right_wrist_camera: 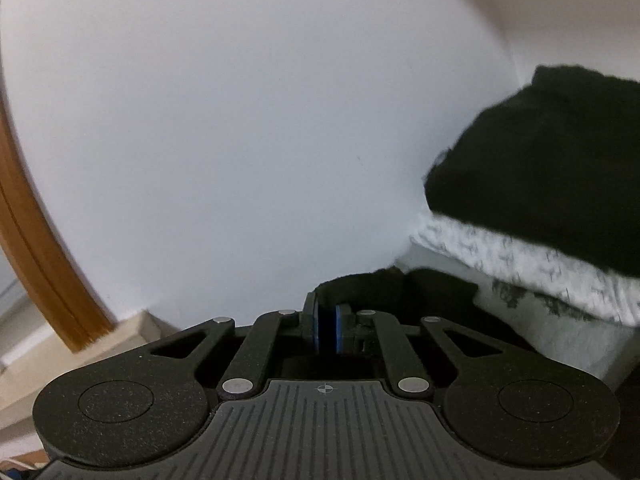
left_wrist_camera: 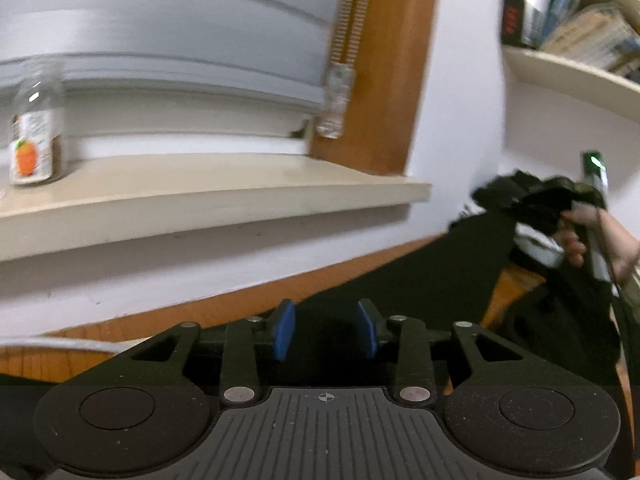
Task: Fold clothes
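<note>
Standing on the window ledge [left_wrist_camera: 200, 196] at far left is a juice bottle [left_wrist_camera: 36, 128]; the left gripper [left_wrist_camera: 326, 330] is hovering with its blue pads parted, nothing pinched, above the black garment [left_wrist_camera: 420, 280] spreading over the wooden table [left_wrist_camera: 120, 328]. Further right, the right gripper [right_wrist_camera: 327, 330] is pinching that garment's bunched edge, beside stacked folded clothes [right_wrist_camera: 540, 184]

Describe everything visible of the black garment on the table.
The black garment is dark, matte, soft-looking cloth. It lies spread over the wooden table below the windowsill. Its right side is gathered into a crumpled bunch, lifted by the right gripper, whose blue pads are shut on a fold. The left gripper is open, cloth behind its pads, none pinched. Its type cannot be told.
</note>
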{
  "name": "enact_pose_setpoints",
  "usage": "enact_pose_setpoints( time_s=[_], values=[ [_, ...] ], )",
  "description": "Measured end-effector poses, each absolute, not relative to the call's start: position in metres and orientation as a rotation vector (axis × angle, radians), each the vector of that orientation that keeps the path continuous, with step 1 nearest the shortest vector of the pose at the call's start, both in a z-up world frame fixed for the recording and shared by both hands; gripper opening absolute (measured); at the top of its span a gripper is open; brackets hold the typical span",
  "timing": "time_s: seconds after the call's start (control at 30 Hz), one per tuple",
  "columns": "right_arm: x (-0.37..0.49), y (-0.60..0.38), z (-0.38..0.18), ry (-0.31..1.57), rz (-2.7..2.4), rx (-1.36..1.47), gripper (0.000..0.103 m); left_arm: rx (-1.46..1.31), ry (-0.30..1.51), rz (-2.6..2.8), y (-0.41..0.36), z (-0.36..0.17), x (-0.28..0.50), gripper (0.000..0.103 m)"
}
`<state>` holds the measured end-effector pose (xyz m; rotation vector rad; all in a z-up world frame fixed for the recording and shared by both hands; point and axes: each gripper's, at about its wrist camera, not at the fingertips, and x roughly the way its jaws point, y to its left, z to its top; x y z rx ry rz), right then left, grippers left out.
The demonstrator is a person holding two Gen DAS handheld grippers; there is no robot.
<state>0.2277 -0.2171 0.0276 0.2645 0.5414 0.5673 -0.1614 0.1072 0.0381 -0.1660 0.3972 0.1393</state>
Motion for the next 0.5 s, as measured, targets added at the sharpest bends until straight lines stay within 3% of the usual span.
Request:
enact_pose_setpoints(
  time_s=[0.17, 0.2, 0.23, 0.27, 0.43, 0.5],
  values=[
    [0.231, -0.217, 0.013, 0.57, 0.567, 0.264, 0.01, -0.067, 0.419, 0.074, 0.079, 0.042, -0.159, 0.038],
    [0.232, -0.218, 0.009, 0.577, 0.564, 0.261, 0.011, -0.057, 0.433, 0.071, 0.075, 0.043, -0.159, 0.03],
    [0.233, -0.218, 0.005, 0.584, 0.563, 0.261, 0.011, -0.049, 0.45, 0.068, 0.072, 0.044, -0.158, 0.01],
    [0.235, -0.22, 0.0, 0.591, 0.562, 0.265, 0.011, -0.046, 0.466, 0.061, 0.07, 0.045, -0.157, 0.003],
    [0.244, -0.228, -0.026, 0.636, 0.567, 0.317, 0.012, -0.014, 0.522, 0.058, 0.061, 0.053, -0.157, 0.003],
    [0.246, -0.228, -0.032, 0.635, 0.576, 0.319, 0.012, 0.035, 0.572, 0.052, 0.05, 0.05, -0.153, 0.01]
  ],
)
